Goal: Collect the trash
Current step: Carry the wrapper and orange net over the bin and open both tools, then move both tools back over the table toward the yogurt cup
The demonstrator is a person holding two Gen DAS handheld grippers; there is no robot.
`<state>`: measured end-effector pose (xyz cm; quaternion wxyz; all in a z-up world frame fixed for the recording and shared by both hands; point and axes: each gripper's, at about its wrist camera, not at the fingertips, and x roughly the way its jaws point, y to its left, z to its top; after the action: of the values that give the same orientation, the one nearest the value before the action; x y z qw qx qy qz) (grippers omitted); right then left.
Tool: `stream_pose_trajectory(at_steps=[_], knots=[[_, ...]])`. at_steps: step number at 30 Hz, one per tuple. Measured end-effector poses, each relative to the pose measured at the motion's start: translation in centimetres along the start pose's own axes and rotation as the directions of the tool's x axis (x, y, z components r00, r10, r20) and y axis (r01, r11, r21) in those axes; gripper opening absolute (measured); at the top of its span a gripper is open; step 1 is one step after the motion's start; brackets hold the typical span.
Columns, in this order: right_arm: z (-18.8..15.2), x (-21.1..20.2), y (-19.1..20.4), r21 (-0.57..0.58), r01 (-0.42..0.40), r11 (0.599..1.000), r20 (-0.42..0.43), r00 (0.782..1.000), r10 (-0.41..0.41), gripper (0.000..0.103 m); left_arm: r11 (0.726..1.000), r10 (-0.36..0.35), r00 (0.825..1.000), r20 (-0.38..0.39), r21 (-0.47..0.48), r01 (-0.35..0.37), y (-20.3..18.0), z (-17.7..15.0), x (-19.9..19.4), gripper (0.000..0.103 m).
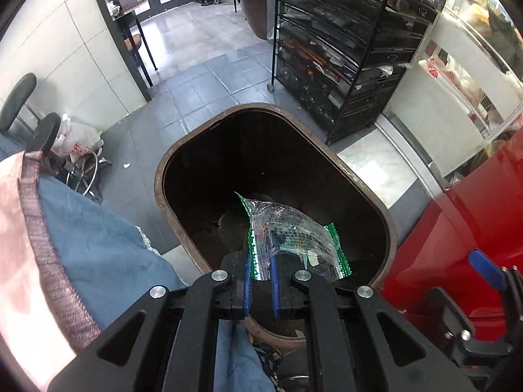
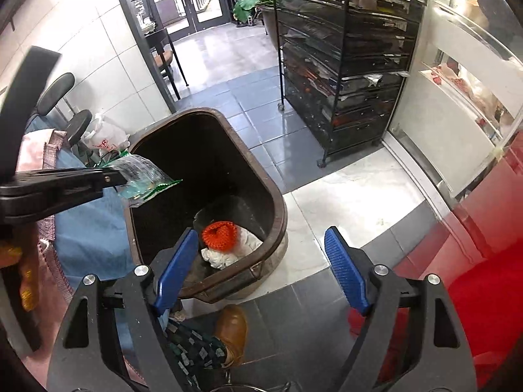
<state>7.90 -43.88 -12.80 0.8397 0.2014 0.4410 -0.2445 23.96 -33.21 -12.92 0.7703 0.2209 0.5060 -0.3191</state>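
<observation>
Left claw (image 1: pixel 261 281) clamps the clear wrapper (image 1: pixel 287 228) over the bin (image 1: pixel 369 183); right claw (image 2: pixel 261 268) apart.

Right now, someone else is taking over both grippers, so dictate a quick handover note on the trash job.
Left gripper: shut on a clear plastic wrapper with green edges, held over the open brown trash bin.
Right gripper: open, empty, beside the bin's near rim.
Done: an orange knitted piece and crumpled white tissue already lie in the bin.
Left: release the wrapper into the bin.
</observation>
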Motion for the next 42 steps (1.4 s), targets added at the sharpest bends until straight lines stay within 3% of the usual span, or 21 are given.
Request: stream_pose_trajectory(at_steps=[3, 5, 6, 7, 12, 17, 24, 28, 34, 42], knots=[[0.0, -0.1, -0.2, 0.007, 0.001, 1.0, 0.001, 1.0, -0.002, 0.079, 1.0, 0.005, 1.0, -0.009, 0.01, -0.005, 0.0, 0.2, 0.5, 0.017], [0.0, 0.0, -0.4, 0.009, 0.001, 1.0, 0.001, 1.0, -0.001, 0.079, 1.0, -0.001, 1.0, -0.01, 0.021, 0.002, -0.1, 0.1, 0.7, 0.041], [0.0, 0.0, -0.3, 0.01, 0.001, 1.0, 0.0, 1.0, -0.001, 0.079, 1.0, 0.001, 1.0, -0.004, 0.026, -0.001, -0.1, 0.1, 0.6, 0.064], [0.0, 0.0, -0.3, 0.011, -0.001, 1.0, 0.001, 1.0, 0.001, 0.079, 1.0, 0.008, 1.0, 0.011, 0.027, -0.009, -0.1, 0.1, 0.4, 0.079], [-0.1, -0.2, -0.4, 0.02, -0.003, 1.0, 0.008, 1.0, 0.003, 0.081, 1.0, -0.01, 0.996, 0.088, 0.008, 0.01, 0.1, 0.5, -0.9, 0.089], [-0.1, -0.5, -0.7, 0.033, -0.003, 0.999, 0.014, 1.0, 0.003, 0.084, 0.999, -0.013, 0.992, 0.127, -0.033, 0.017, 0.7, 0.7, -2.2, 0.09], [-0.2, -0.2, 0.2, 0.016, -0.067, 0.998, -0.015, 0.998, 0.067, 0.085, 0.996, 0.019, 0.985, 0.169, -0.092, -0.003, 2.0, -0.1, -5.9, 0.092], [-0.6, 0.3, 1.5, -0.01, -0.078, 0.997, -0.041, 0.996, 0.077, 0.085, 0.993, 0.081, 0.973, 0.217, -0.102, -0.059, 2.7, -1.7, -8.4, 0.093], [-0.4, -0.4, 3.6, -0.056, -0.113, 0.992, -0.037, 0.993, 0.111, 0.085, 0.988, 0.111, 0.96, 0.255, -0.13, -0.08, 4.1, -4.7, -11.4, 0.095], [0.2, -2.6, 8.4, -0.164, -0.231, 0.959, -0.044, 0.973, 0.227, 0.085, 0.97, 0.191, 0.936, 0.297, -0.201, -0.135, 6.9, -9.3, -15.1, 0.095]])
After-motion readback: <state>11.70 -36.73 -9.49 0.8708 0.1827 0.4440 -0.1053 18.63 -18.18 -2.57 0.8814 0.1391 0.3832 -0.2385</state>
